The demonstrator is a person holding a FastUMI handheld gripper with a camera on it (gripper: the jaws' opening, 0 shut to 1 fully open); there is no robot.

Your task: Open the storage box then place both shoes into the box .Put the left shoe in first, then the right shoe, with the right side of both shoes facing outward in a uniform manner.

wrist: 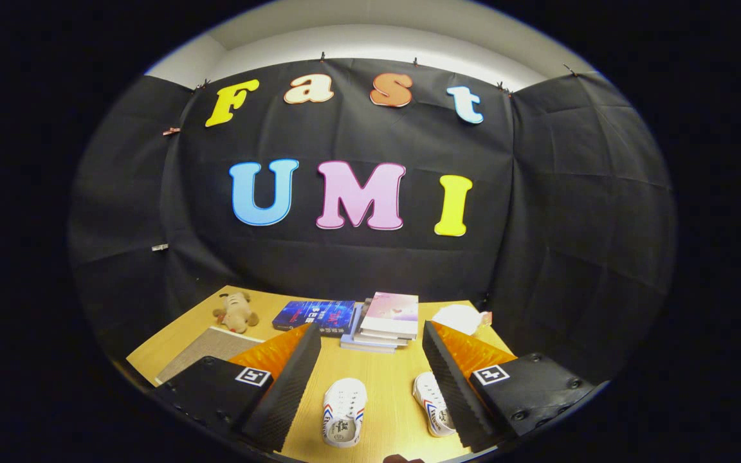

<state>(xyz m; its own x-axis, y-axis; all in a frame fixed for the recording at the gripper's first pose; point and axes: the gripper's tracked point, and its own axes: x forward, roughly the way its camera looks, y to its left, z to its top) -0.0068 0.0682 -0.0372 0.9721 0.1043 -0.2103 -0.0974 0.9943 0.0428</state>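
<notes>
Two white shoes lay on the tabletop (383,379): one shoe (343,411) between my gripper (370,350) fingers, the other shoe (433,411) against the right finger. I held the gripper spread wide, gripping nothing.

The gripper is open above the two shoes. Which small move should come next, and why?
Probably swing the gripper toward the grey flat thing beside its left finger, which may be the storage box. The fingers stand wide open, holding nothing; both white shoes lie untouched on the table, and the box opens first.
</notes>
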